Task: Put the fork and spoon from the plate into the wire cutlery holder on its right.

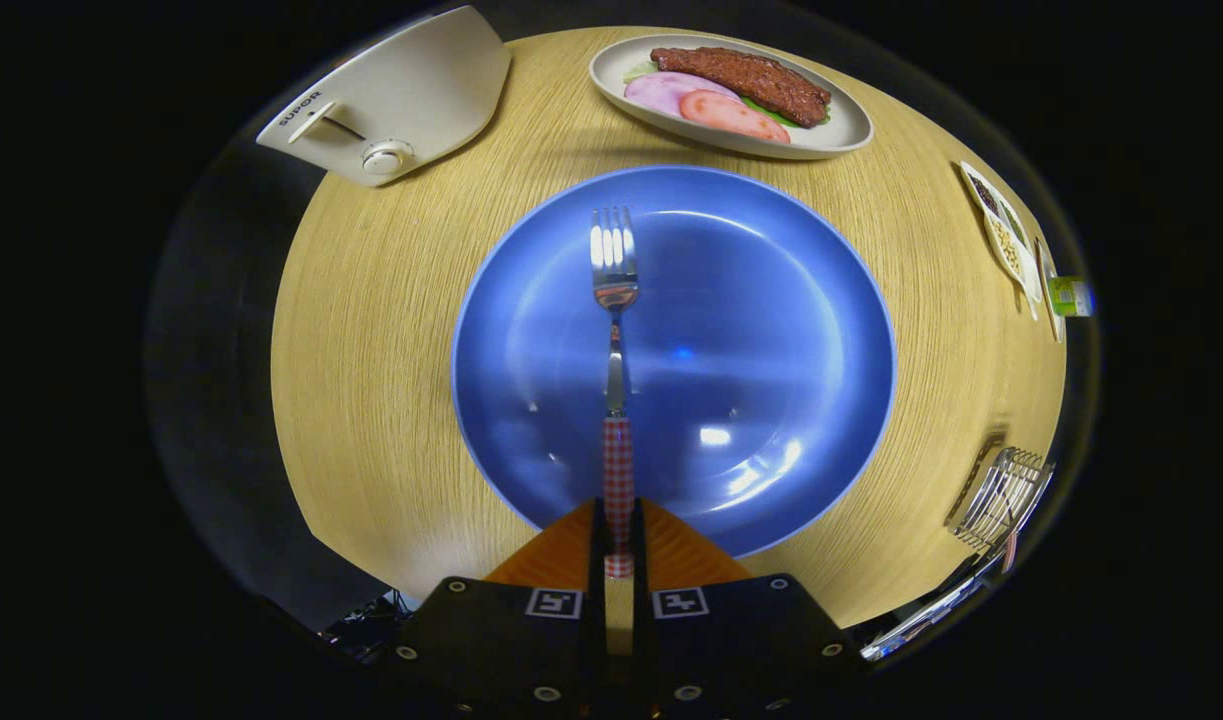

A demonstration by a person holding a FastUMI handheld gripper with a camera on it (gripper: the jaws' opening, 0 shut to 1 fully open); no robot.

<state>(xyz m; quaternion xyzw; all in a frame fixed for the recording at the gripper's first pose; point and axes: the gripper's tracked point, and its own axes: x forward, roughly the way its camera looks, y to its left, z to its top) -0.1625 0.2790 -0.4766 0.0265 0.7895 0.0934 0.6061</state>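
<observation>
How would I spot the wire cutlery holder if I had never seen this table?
Start at the big round blue plate in the middle of the pale wooden table, where a steel fork with a red checked handle is clamped between the jaws. Look to the plate's right, near the table's edge: the small metal wire cutlery holder stands there, the only see-through cage of thin rods.

A round, light wood-grain table [391, 330] carries everything — a blue plate [771, 330] at its middle, with a white toaster [401, 95] and an oval dish of food [851, 130] beyond it. To the plate's right stand small snack dishes [1006, 240] and, nearer, the wire cutlery holder [1001, 495].
</observation>
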